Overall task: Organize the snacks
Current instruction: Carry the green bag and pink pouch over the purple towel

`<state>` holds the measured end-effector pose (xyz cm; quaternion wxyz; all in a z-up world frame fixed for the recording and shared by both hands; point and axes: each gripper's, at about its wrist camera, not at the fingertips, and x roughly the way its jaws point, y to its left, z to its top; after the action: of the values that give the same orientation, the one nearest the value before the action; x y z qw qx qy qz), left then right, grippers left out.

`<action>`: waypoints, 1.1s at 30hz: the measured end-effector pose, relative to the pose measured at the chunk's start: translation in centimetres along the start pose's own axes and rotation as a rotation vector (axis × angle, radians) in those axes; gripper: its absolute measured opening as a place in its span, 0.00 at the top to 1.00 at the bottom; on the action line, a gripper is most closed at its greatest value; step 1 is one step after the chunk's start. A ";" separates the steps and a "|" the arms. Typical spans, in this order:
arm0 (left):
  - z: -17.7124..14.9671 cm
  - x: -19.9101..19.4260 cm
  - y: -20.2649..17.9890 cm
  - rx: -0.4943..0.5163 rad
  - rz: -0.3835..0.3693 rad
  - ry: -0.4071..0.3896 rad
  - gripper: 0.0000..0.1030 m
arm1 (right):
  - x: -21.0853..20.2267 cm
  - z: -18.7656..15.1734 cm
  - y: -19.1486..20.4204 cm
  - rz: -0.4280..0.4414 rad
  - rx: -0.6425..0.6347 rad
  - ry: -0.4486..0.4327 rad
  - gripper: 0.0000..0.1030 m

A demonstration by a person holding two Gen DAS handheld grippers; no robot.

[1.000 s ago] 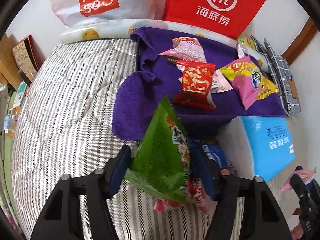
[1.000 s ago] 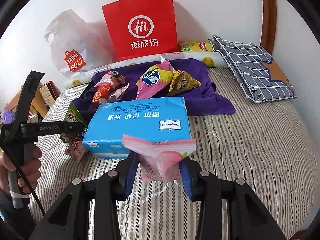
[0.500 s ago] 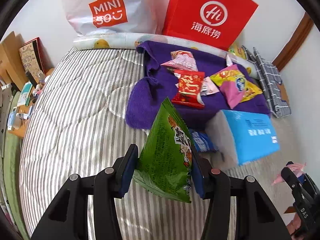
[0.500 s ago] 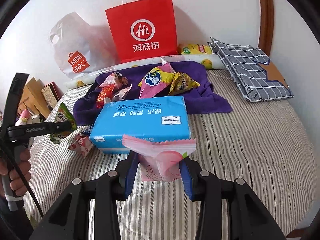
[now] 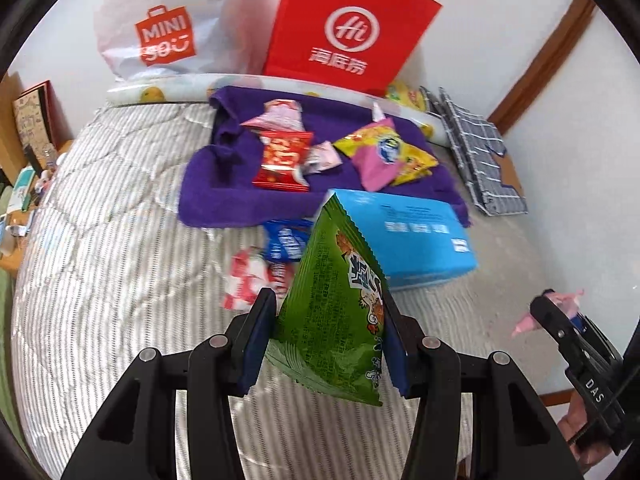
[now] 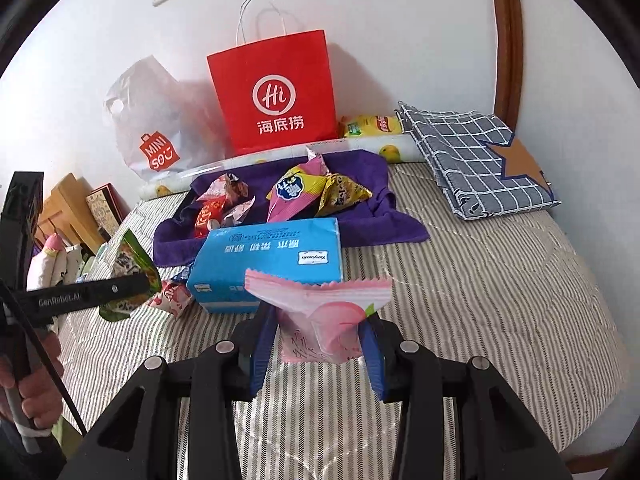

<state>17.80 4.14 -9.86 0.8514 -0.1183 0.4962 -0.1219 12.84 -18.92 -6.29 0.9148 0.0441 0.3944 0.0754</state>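
My left gripper (image 5: 330, 316) is shut on a green snack bag (image 5: 340, 312), held in the air above the striped bed. My right gripper (image 6: 318, 336) is shut on a pink peach-print packet (image 6: 320, 316), also lifted off the bed. On the purple towel (image 5: 208, 188) lie several snacks: a red packet (image 5: 282, 160), a pink-and-yellow bag (image 5: 380, 152) and small pink wrappers. A blue packet (image 5: 286, 240) and a red-and-white packet (image 5: 252, 278) lie on the bed in front of the towel. In the right wrist view the left gripper (image 6: 132, 286) with the green bag (image 6: 134, 264) shows at the left.
A blue tissue pack (image 5: 416, 236) lies beside the towel. A red paper bag (image 6: 276, 92) and a white plastic bag (image 6: 156, 128) stand against the wall. A folded checked cloth (image 6: 480, 160) lies at the back right. A hand (image 6: 32, 384) grips the left handle.
Both grippers have risen and pulled back from the towel. The left jaws closed in on the green bag and lifted it, uncovering the blue and red-and-white packets underneath.
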 end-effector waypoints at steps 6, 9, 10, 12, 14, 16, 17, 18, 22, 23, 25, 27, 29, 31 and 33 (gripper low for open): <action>0.5 0.1 -1.8 0.026 -0.045 0.005 0.51 | -0.5 1.3 -0.4 -0.004 -0.005 -0.034 0.63; 1.1 0.2 -2.4 0.040 -0.045 -0.003 0.51 | -0.2 2.1 -0.6 -0.010 -0.007 -0.044 0.63; 1.3 0.2 -2.5 0.041 -0.047 -0.007 0.51 | -0.1 2.4 -0.7 -0.013 -0.007 -0.047 0.63; 1.8 0.2 -2.8 0.047 -0.048 -0.020 0.51 | 0.2 2.9 -0.9 -0.016 -0.009 -0.051 0.63; 2.4 0.1 -2.9 0.050 -0.044 -0.034 0.51 | 0.5 3.3 -1.0 -0.020 -0.012 -0.053 0.63; 3.0 0.2 -2.9 0.052 -0.042 -0.044 0.51 | 0.9 3.7 -1.3 -0.021 -0.011 -0.054 0.63; 3.3 0.3 -2.9 0.049 -0.042 -0.045 0.51 | 1.2 4.0 -1.4 -0.021 -0.011 -0.053 0.63; 3.6 0.5 -2.7 0.042 -0.044 -0.047 0.51 | 1.6 4.3 -1.4 -0.022 -0.013 -0.052 0.63; 4.7 0.8 -1.9 0.013 -0.040 -0.061 0.51 | 2.6 5.4 -1.3 -0.021 -0.027 -0.056 0.63; 5.1 1.0 -1.7 0.006 -0.029 -0.068 0.51 | 3.0 5.8 -1.3 -0.017 -0.031 -0.057 0.63; 5.6 1.2 -1.4 0.004 -0.018 -0.078 0.51 | 3.7 6.5 -1.2 -0.013 -0.035 -0.059 0.63; 6.3 1.5 -1.1 -0.004 -0.017 -0.085 0.51 | 4.2 7.2 -1.0 -0.007 -0.038 -0.063 0.63; 7.1 1.9 -0.9 -0.009 -0.020 -0.090 0.51 | 5.0 8.1 -0.8 0.005 -0.040 -0.067 0.63; 7.8 2.2 -0.7 -0.008 -0.017 -0.097 0.51 | 5.8 8.9 -0.5 0.014 -0.044 -0.067 0.63; 8.6 2.6 -0.6 -0.006 -0.011 -0.111 0.51 | 6.6 9.7 -0.2 0.024 -0.052 -0.068 0.63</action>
<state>26.45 3.39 -7.66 0.8766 -0.1300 0.4479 -0.1184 24.35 -18.15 -4.39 0.9275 0.0278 0.3605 0.0950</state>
